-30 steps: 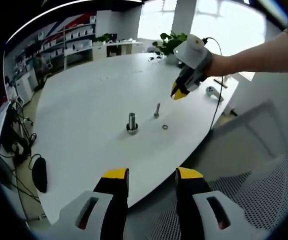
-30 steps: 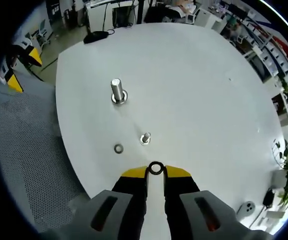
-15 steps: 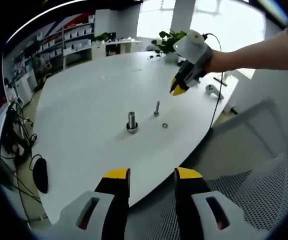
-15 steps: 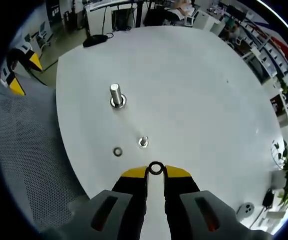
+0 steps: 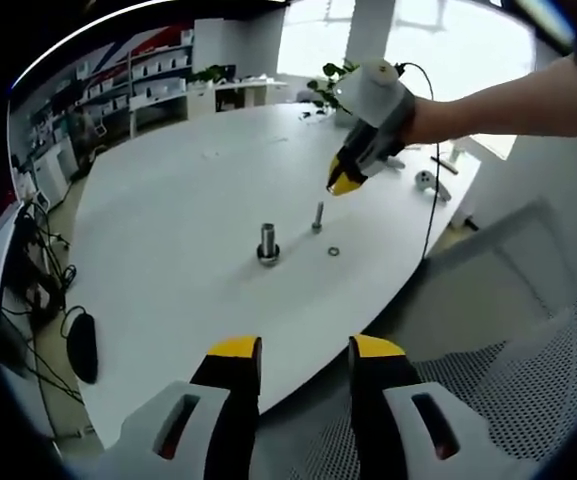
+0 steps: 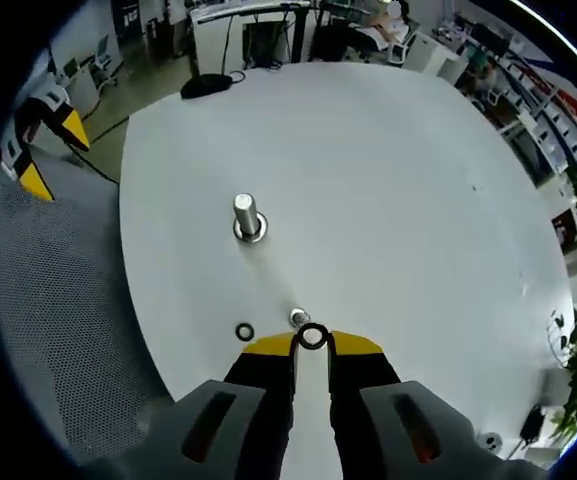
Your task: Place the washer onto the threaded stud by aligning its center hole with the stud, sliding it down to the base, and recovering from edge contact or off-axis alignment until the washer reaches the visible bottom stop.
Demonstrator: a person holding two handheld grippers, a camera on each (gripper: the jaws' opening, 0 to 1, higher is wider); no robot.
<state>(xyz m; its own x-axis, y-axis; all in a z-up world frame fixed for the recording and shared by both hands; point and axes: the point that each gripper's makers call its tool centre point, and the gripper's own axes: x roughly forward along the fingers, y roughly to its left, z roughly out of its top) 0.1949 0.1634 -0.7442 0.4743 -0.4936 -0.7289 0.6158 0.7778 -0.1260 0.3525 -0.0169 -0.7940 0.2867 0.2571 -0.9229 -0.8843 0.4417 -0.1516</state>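
In the right gripper view my right gripper (image 6: 312, 342) is shut on a small metal washer (image 6: 313, 336), held just above and beside a thin upright stud (image 6: 297, 319). A second washer (image 6: 245, 331) lies flat on the white table (image 6: 388, 190) to its left. A thicker stud (image 6: 247, 215) with a collar at its base stands farther off. In the left gripper view my left gripper (image 5: 304, 352) is open over the table's near edge, well short of the thick stud (image 5: 268, 243), the thin stud (image 5: 317, 216) and the loose washer (image 5: 334, 250). The right gripper (image 5: 342, 181) hovers above the thin stud.
A mesh chair (image 5: 528, 350) sits by the table's near edge. A small white device (image 5: 426, 182) and a cable lie near the table's far corner, beside a potted plant (image 5: 336, 82). A dark mouse-like object (image 5: 80, 348) lies on the floor.
The right gripper has moved with its washer toward the thin stud and now sits nearly over it. The left gripper has stayed put.
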